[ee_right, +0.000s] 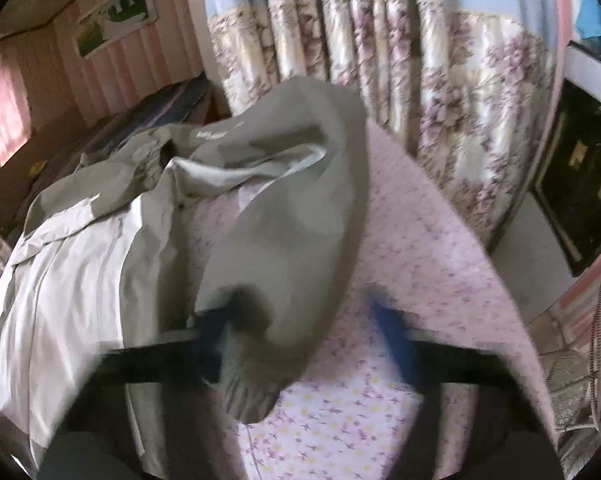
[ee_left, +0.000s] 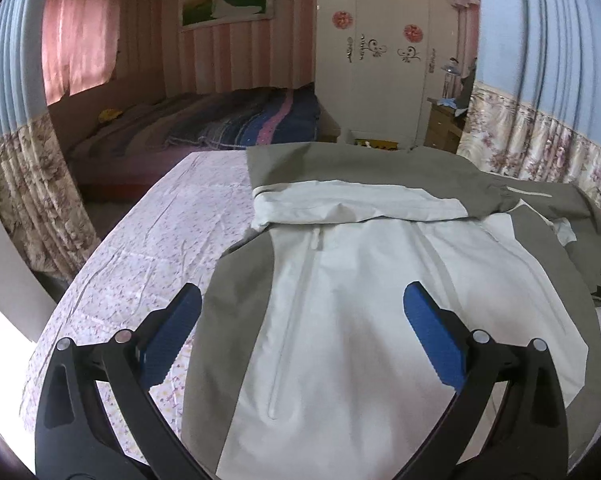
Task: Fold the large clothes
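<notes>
A white and grey-brown jacket (ee_left: 340,300) lies front up on a bed with a pink flowered sheet (ee_left: 148,248). One sleeve (ee_left: 360,200) is folded across its chest. My left gripper (ee_left: 302,292) hovers open over the jacket's lower front, its blue pads (ee_left: 432,332) wide apart and nothing between them. In the right wrist view the other grey sleeve (ee_right: 292,208) arcs up off the sheet (ee_right: 420,248). Its cuff end (ee_right: 252,384) hangs between the blurred fingers of my right gripper (ee_right: 300,312). The fingers stand apart, and the right pad (ee_right: 388,328) is clear of the cloth.
A second bed with a blue striped blanket (ee_left: 252,120) stands beyond the left side. A white wardrobe (ee_left: 380,60) and a wooden nightstand (ee_left: 444,120) are at the back. Flowered curtains (ee_right: 440,100) hang close behind the bed, with a dark cabinet (ee_right: 580,184) at the right.
</notes>
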A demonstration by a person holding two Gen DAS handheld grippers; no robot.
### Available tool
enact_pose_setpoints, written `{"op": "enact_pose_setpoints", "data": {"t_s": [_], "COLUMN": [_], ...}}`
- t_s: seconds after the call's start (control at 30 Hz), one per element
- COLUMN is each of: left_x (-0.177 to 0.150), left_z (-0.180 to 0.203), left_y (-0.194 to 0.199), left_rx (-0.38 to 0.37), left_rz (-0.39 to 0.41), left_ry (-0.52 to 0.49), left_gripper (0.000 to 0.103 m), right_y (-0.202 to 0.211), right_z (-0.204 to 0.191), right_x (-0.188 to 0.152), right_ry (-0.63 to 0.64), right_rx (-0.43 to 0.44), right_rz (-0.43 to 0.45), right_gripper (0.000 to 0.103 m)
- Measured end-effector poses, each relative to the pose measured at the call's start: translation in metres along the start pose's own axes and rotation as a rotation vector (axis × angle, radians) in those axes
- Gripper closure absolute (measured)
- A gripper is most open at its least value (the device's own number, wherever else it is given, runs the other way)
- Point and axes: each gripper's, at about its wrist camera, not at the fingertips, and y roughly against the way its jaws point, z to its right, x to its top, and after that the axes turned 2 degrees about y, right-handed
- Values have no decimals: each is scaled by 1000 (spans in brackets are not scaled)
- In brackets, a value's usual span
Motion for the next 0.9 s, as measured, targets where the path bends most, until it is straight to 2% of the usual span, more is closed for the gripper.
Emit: {"op": "enact_pose_setpoints", "data": {"t_s": [0.1,0.27,0.47,0.63,0.8,0.87,0.9], "left_x": [2,12,25,31,30,25,21], "left_z": [6,19,33,37,29,24,23], "left_y": [2,7,12,19,21,19,16], "left_rx": [-10,-31,-79,-105,-99,-102,-102], "left_rz": [4,21,41,60,57,33,20], "left_ry": [-19,-70,-96,-102,-102,-106,-113], "left_gripper": [3,3,3,3,3,3,3], "right_y": [13,57,110,113,76,57,45], "right_z": [-7,-32,-101,-184,-270,-294,-304], "right_x": [6,32,60,68,56,48,44], "right_ry": [10,62,218,381,470,495,510], "right_rx": [-6,62,220,353,495,517,507], "right_rz": [58,160,230,201,108,58,31], "right_gripper": [97,97,97,98,97,92,77]}}
